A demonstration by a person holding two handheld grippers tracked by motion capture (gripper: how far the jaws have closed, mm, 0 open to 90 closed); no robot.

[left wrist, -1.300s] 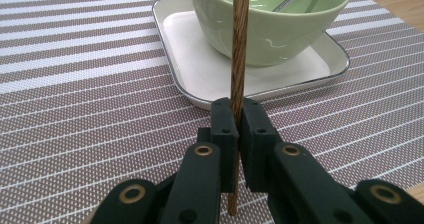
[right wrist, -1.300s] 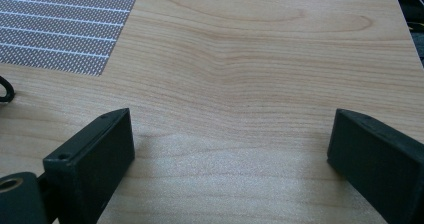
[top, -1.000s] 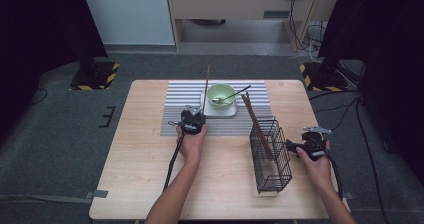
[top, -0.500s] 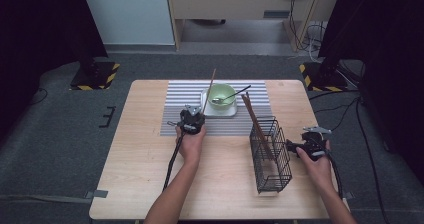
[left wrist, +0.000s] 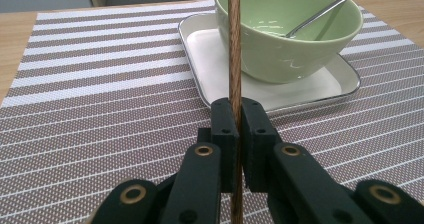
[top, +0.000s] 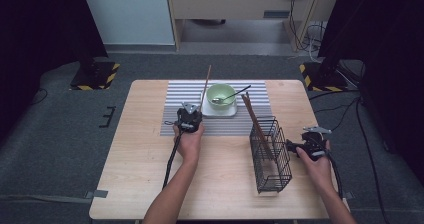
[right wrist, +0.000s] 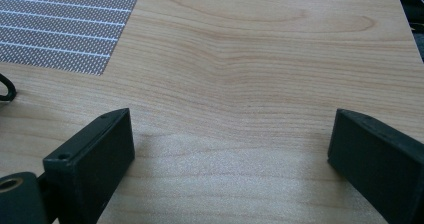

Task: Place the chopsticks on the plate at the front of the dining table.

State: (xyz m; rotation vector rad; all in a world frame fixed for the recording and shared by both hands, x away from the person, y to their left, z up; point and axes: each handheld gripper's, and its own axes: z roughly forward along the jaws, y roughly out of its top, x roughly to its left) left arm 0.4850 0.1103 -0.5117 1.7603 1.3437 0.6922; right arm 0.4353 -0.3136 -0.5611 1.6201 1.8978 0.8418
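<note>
A brown wooden chopstick (left wrist: 234, 44) stands about upright, pinched between the pads of my left gripper (left wrist: 239, 109), which is shut on it. From above, that gripper (top: 195, 112) hovers over the striped placemat (top: 180, 91), and the chopstick (top: 206, 84) rises just left of the green bowl (top: 221, 95). A metal spoon (left wrist: 325, 9) leans in the bowl (left wrist: 300, 49), which sits on a white square tray (left wrist: 210, 59). My right gripper (right wrist: 230, 129) is open over bare wood with nothing between its fingers. It (top: 291, 146) sits just right of a black wire basket (top: 270, 156).
Several more chopsticks (top: 254, 121) lean out of the wire basket toward the bowl. The wooden table (top: 140, 184) has bare room at the front left and far right. A cable (top: 172, 156) trails from the left gripper along the forearm.
The chopstick's top swayed slightly right and came back. Both hands keep their places.
</note>
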